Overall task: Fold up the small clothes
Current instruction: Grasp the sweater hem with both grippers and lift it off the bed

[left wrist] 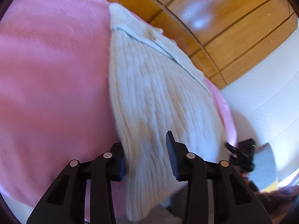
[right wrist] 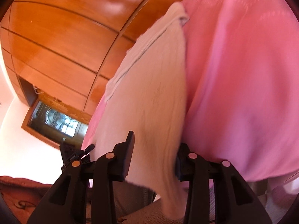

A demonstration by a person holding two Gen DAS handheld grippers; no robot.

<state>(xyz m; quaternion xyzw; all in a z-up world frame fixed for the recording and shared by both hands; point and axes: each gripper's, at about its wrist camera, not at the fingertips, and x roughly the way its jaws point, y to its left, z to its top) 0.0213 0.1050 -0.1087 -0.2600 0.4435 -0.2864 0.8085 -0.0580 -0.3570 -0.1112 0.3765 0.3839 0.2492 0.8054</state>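
- Cream knit garment (left wrist: 158, 97) lies on the pink bedsheet (left wrist: 52, 78), its long axis running straight away from both claws, near hem between their fingers.
- Left claw (left wrist: 145, 155): partly closed around the hem's left corner; whether the pads pinch it, I cannot tell.
- Right claw (right wrist: 155, 160): same at the right corner; grip unclear.
- No containers in sight.
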